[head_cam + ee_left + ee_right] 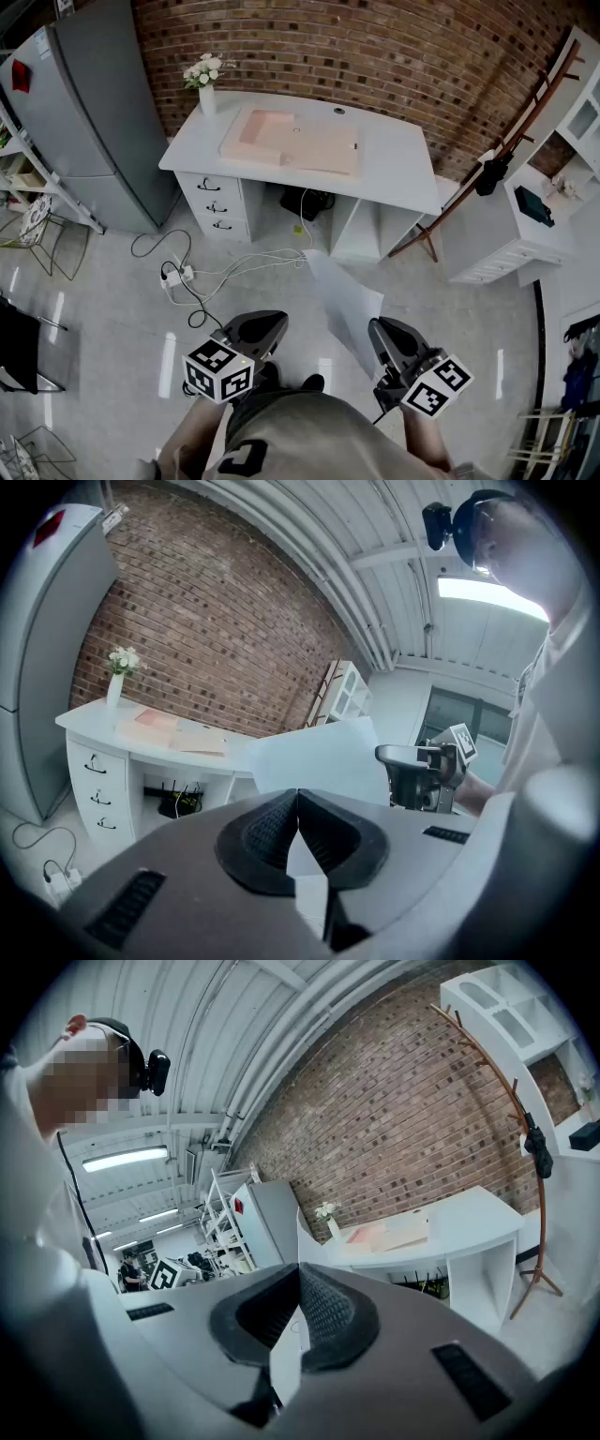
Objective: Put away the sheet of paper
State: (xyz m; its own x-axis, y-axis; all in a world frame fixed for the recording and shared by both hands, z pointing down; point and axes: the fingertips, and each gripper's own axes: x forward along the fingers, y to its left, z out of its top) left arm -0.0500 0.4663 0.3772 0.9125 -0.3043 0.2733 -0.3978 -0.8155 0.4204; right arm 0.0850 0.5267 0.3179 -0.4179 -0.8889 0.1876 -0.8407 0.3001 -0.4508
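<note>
Paper (286,1363) lies edge-on between right gripper (298,1279) jaws; head view shows its face.

The head view looks steeply down from standing height. The left tool (267,323) and right tool (380,330) are close below it, and the white bench (403,159) and brick wall (375,56) lie well off ahead. Each tool view sits just behind its own closed jaws and faces the bench from lower down. All three views share the bench and wall. The sheet of paper (347,300) shows broadside in the left tool view and, it seems, edge-on in the right.
</note>
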